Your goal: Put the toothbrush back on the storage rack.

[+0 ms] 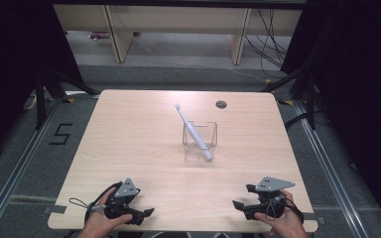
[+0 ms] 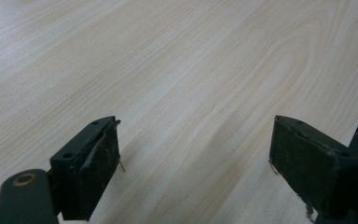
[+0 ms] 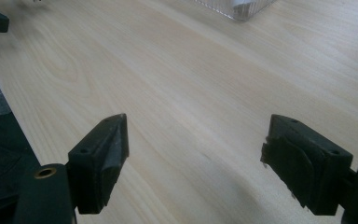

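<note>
Nearest, left tongs (image 1: 146, 213): lying low at the near left edge of the desk (image 1: 129, 148), held by the person's left hand (image 1: 101, 223); the jaws are standing wide apart with nothing between them, pointing toward the right.
Left gripper view: looking along those spread jaws at bare pale wood grain.
Right tongs (image 1: 240, 198): sitting at the near right edge in the right hand (image 1: 283, 220), jaws gaping and holding nothing, pointing toward the left.
Right gripper view: showing the two black jaws parted over the wood, with the base of the clear container (image 3: 237, 8) peeking in at the top edge.
Clear container (image 1: 199, 141): standing upright near the middle of the desk, well apart from both tongs.
White toothbrush (image 1: 193, 131): leaning inside the container, its lower end resting at the near right corner, its head sticking out over the far left rim.
Farthest, cable hole (image 1: 221, 104): sitting near the far edge of the desk, beyond the container.
</note>
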Demonstrator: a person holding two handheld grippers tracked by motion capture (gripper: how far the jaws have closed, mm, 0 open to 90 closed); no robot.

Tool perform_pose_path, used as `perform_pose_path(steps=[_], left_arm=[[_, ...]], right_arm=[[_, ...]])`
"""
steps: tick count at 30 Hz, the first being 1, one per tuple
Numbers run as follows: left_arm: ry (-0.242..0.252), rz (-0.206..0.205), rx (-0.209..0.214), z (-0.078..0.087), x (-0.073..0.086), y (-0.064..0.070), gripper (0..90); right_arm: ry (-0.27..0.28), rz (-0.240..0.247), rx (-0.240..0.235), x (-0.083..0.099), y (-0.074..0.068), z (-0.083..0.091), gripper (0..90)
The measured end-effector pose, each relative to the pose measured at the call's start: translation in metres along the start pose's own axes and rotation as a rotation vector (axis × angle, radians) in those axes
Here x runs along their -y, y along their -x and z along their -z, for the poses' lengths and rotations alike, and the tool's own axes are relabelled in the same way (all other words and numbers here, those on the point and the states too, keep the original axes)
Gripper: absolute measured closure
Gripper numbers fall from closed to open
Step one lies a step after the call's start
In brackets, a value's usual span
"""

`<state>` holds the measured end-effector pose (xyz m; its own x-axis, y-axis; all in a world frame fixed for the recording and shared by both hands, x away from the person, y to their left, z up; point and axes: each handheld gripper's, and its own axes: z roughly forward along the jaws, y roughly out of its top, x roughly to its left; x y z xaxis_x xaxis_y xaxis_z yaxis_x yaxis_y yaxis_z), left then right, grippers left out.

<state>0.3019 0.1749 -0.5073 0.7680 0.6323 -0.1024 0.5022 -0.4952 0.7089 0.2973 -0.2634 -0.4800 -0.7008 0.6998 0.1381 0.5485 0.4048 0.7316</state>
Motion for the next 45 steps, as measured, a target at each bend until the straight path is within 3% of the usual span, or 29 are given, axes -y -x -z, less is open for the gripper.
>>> perform_pose_path(steps=[5,6,8,9,12,13,17,30,33,35,42,44,45], left_arm=[[-0.002,-0.003,0.001,0.000,0.000,0.000,15.2],[-0.002,-0.003,0.001,0.000,0.000,0.000,15.2],[-0.005,-0.006,0.002,0.000,0.000,0.000,15.2],[-0.004,-0.006,0.003,0.000,0.000,0.000,15.2],[-0.004,-0.004,0.003,0.000,0.000,0.000,15.2],[-0.005,-0.004,0.003,0.000,0.000,0.000,15.2],[-0.015,-0.016,0.002,0.001,0.000,-0.001,15.2],[-0.015,-0.016,0.003,0.001,0.000,-0.001,15.2],[-0.013,-0.016,0.003,0.001,0.000,-0.001,15.2],[-0.015,-0.016,0.002,0.001,-0.001,0.000,15.2],[-0.011,-0.025,-0.008,0.001,-0.001,-0.001,15.2],[0.000,-0.004,0.005,0.001,-0.001,0.002,15.2],[-0.014,-0.013,-0.001,0.001,-0.001,0.001,15.2]], right_arm=[[0.001,0.020,-0.006,0.003,0.000,0.000,21.3],[0.005,0.028,0.015,0.003,0.000,0.000,21.1],[-0.014,-0.004,0.001,0.006,-0.003,0.000,20.9],[-0.011,0.019,0.001,0.006,-0.001,-0.001,20.6],[-0.015,0.024,0.000,0.008,-0.001,-0.001,20.2],[-0.021,0.017,-0.021,0.009,-0.002,-0.001,20.2],[-0.031,0.021,0.022,0.011,-0.006,0.001,20.1],[-0.042,0.025,-0.017,0.018,-0.007,0.003,19.0],[-0.046,0.012,0.013,0.020,-0.010,0.004,19.1],[-0.039,0.029,0.035,0.021,-0.010,0.004,19.1],[-0.040,0.032,0.029,0.020,-0.012,0.003,19.1],[-0.049,0.043,0.004,0.020,-0.012,0.000,19.1],[-0.059,0.019,0.022,0.020,-0.015,0.001,19.1]])
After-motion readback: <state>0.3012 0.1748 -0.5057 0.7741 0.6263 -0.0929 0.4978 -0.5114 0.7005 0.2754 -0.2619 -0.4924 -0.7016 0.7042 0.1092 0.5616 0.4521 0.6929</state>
